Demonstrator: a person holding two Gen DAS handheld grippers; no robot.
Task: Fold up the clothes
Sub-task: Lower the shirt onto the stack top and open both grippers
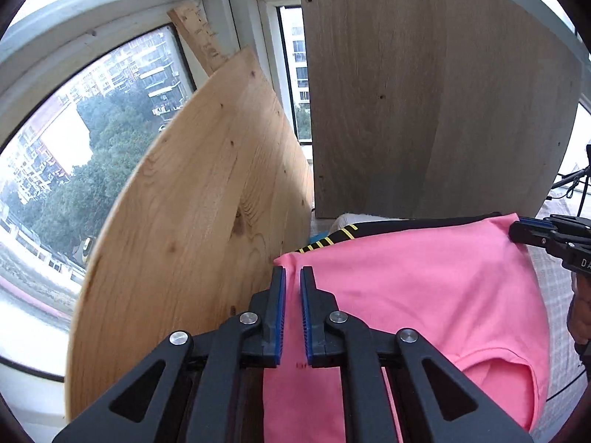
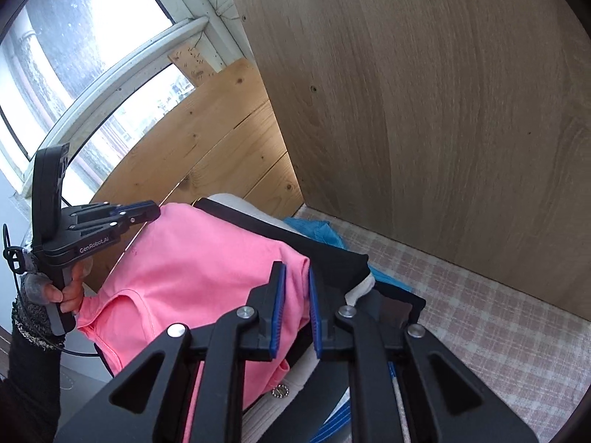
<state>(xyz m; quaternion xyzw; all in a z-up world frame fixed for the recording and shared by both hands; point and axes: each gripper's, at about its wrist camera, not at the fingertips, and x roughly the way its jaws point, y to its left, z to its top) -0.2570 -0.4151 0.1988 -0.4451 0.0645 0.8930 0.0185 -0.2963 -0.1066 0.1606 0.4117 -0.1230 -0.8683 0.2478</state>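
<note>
Left gripper (image 1: 292, 277) & right gripper (image 2: 295, 275): both w/ fingers nearly together, pinching pink cloth

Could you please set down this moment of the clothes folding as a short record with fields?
garment in hand: pink garment, held up by two corners over the pile
left gripper: shut on one pink corner
right gripper: shut on the other pink corner
under it: black garment with yellow stripes, blue cloth, white items, in a heap
surface: checked cloth
backdrop: grey-brown panel, pine board, window
fold state: pink garment not yet folded
</note>
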